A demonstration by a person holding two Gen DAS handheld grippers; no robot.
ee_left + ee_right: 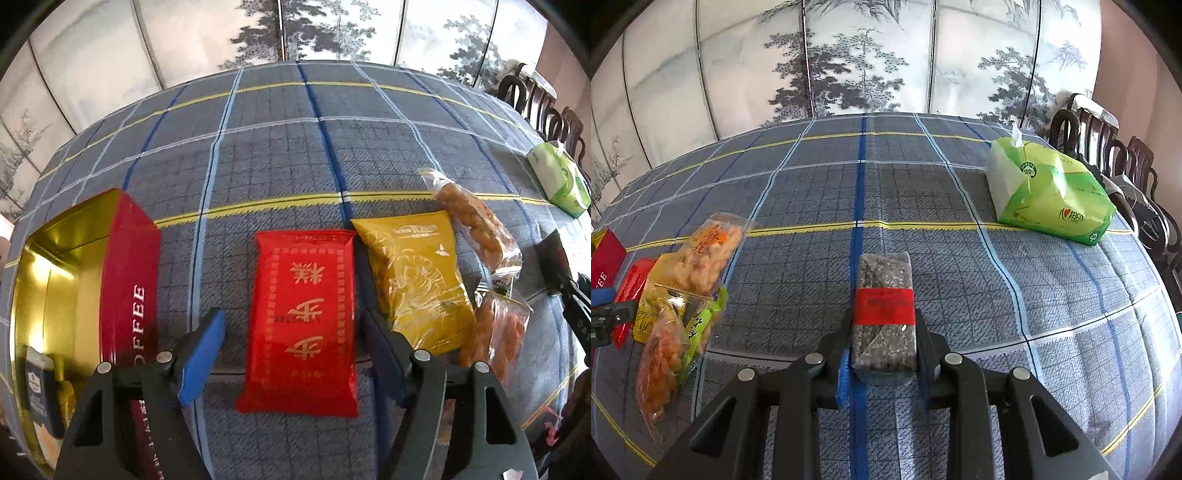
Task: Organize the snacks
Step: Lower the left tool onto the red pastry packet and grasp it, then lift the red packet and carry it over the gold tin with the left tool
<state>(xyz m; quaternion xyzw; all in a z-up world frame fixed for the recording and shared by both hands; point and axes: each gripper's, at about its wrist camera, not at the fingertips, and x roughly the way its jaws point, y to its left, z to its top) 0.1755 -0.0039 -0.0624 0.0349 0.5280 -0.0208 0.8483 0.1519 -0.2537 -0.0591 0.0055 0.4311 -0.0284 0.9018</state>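
Red pouch [301, 317] lies flat on the bench [280, 162], between my left fingers [201, 356], which stand released either side of it, pads not touching yet. Judging by the puffy foil, it's light, soft and a bit slick: take it across the short width near the lower half, squeeze gently or the contents could crush. Glossy red wrap, gold characters, crimped ends.

Relative to that red pouch: coffee tin [125, 280] just left, red wall, gold inside, open, a few small packs already in it. Yellow pouch [417, 284] touching on the right, then two clear bags of fried twists [476, 225] beyond, partly overlapping the yellow one. Green tissue pack [557, 181] is well off to the far right.

Right gripper [884, 354] is clenched on a sesame bar [884, 314], a dark speckled block in clear wrap with a red band. Looks stiff and dense, probably brittle at the corners; grip sits on the near half below the band, pads on both long sides. Seems secure.
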